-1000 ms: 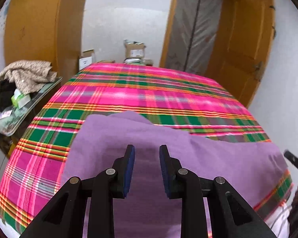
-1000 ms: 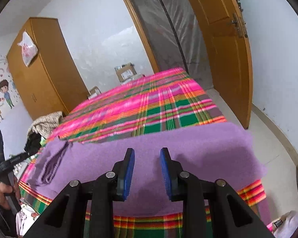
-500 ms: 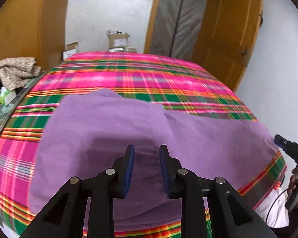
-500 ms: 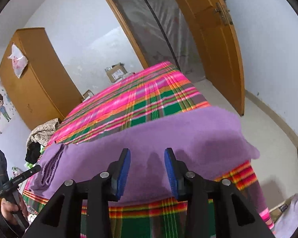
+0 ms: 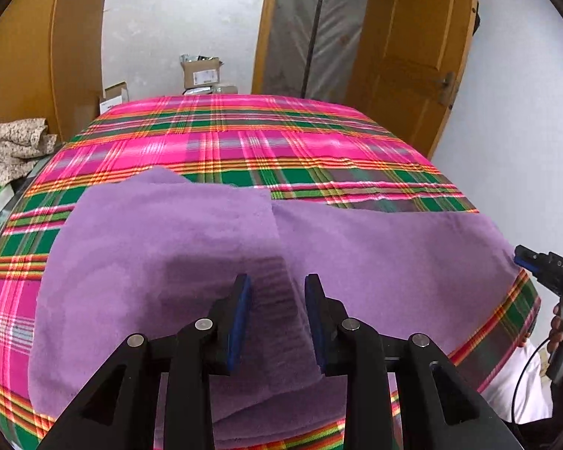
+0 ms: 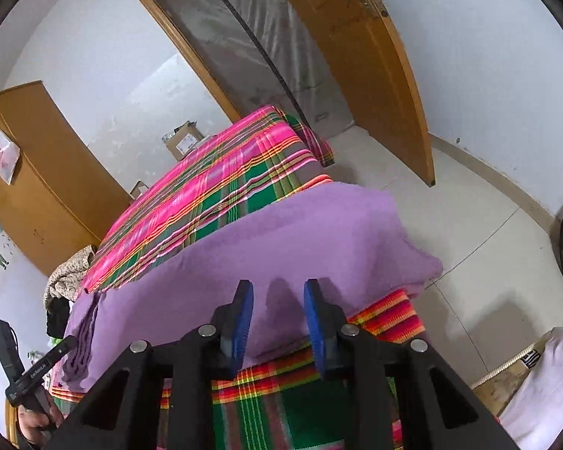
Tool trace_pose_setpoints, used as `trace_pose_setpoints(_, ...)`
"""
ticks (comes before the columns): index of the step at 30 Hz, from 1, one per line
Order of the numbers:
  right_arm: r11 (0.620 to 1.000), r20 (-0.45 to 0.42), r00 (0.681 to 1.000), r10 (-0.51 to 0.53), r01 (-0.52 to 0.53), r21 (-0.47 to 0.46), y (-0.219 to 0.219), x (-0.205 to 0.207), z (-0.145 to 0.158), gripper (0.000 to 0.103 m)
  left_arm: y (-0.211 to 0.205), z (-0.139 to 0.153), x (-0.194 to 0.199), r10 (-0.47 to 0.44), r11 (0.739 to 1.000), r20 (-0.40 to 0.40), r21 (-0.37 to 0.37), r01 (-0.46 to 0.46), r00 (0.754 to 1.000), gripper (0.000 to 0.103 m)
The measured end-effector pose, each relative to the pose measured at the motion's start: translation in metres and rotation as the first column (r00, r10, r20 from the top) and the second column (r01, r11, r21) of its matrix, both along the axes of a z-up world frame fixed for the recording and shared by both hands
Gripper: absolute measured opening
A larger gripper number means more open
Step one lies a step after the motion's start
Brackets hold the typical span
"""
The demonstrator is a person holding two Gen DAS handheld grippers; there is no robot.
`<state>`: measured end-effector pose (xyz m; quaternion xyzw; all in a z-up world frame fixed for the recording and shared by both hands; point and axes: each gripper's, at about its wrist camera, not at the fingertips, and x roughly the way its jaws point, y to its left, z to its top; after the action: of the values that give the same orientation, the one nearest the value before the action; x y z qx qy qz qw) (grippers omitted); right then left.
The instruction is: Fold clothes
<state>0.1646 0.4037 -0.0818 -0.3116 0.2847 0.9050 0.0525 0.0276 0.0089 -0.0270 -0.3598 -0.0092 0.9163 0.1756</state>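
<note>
Left wrist view: the left gripper [image 5: 276, 315] hangs just above a purple fleece garment [image 5: 375, 258] spread along the near edge of a bed under a pink and green plaid bedspread [image 5: 244, 142]. Its jaws stand apart with nothing between the pads; they have just been opening a little. The garment's left part is already folded in over the middle, and that flap's edge runs down right in front of the left gripper. The garment's right end reaches the bed's near right corner, where the right gripper [image 5: 544, 266] shows, held in a hand [image 5: 561, 332].

Right wrist view: the right gripper [image 6: 277, 311] hovers over the garment [image 6: 281, 240] near the bed's near edge, jaws parted and empty, having just been closing a bit. The garment's right end slumps off the bed's right edge towards the tiled floor [image 6: 469, 225]. The left gripper [image 6: 37, 371] shows at far left by the folded flap.

Step, as I judge it: one side is folded and both tools are coming in for the next grab. Next move likely calls for the right gripper to pinch the overhanging right end and carry it across to the middle, with the left holding or smoothing the folded flap. Fleece looks thick and limp, so bite well in from the hem.
</note>
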Motion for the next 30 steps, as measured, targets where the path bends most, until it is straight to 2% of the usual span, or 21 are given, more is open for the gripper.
trace_pose_setpoints(6,1.0,-0.016,1.0,0.024,-0.024,0.003,-0.005,-0.008,-0.001,0.029,-0.001,0.0,-0.006,0.028,0.999,-0.021,-0.024,-0.029,0.999,0.031)
trace_pose_setpoints(17,0.996,-0.024,0.999,0.045,-0.043,0.076,-0.013,-0.023,0.008,0.029,0.0,0.011,-0.007,0.055,0.998,-0.091,-0.033,-0.058,0.994,0.032)
trace_pose_setpoints(25,0.998,-0.011,1.0,0.018,-0.017,0.06,-0.007,-0.022,0.007,0.029,0.008,0.02,-0.004,0.045,0.998,-0.14,-0.028,-0.049,0.989,0.032)
trace_pose_setpoints(30,0.999,-0.026,1.0,0.0,0.001,0.052,0.0,-0.015,0.01,0.029,0.002,0.007,-0.008,0.074,0.996,-0.087,-0.035,-0.078,0.993,0.032)
